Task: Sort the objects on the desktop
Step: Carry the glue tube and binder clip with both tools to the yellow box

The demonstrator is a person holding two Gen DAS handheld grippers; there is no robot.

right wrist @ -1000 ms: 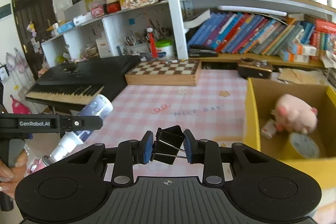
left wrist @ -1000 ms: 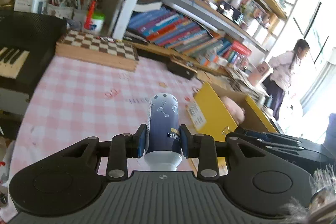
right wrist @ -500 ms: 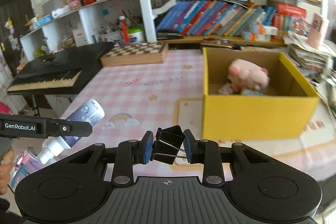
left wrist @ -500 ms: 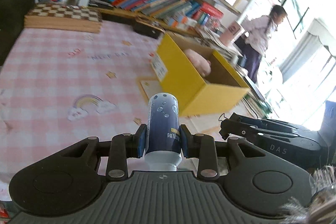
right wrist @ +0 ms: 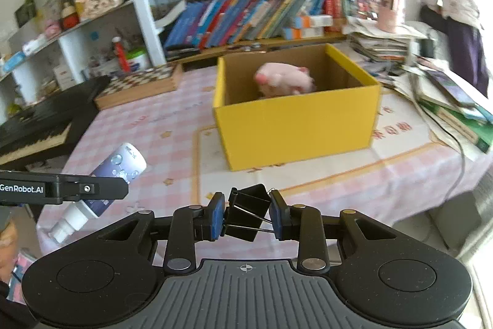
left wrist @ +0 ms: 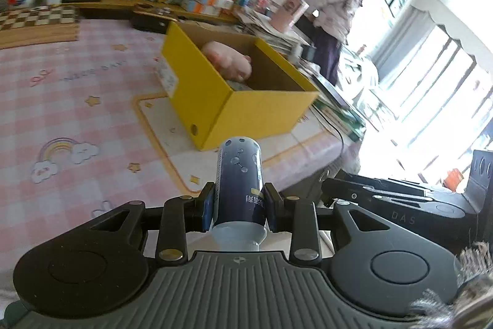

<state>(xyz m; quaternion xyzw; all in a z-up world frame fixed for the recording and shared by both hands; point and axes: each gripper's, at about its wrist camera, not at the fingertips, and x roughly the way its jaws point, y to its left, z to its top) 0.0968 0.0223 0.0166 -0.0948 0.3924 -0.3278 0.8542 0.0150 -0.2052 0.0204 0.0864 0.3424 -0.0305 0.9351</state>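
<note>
My left gripper (left wrist: 238,210) is shut on a dark blue bottle (left wrist: 238,181) with a white cap, held pointing away over the near table edge. The same bottle (right wrist: 118,171) shows at the lower left of the right wrist view, clamped in the left gripper (right wrist: 92,190). My right gripper (right wrist: 248,213) is shut on a black binder clip (right wrist: 248,211). Ahead on the pink checked tablecloth stands an open yellow cardboard box (right wrist: 295,125) with a pink plush toy (right wrist: 285,79) inside. In the left wrist view the box (left wrist: 246,110) lies ahead and slightly right, and the right gripper (left wrist: 326,190) pokes in from the right.
A chessboard box (right wrist: 138,85) and a black keyboard (right wrist: 37,122) lie at the far left. Bookshelves (right wrist: 252,17) line the back. Stacked papers and books (right wrist: 437,94) crowd the table's right side, with a cable running off the edge. A person (right wrist: 459,5) stands at the far right by the window.
Both grippers have swung right toward the yellow box, which now sits nearer the middle of each view. The bottle and the binder clip stay clamped.
</note>
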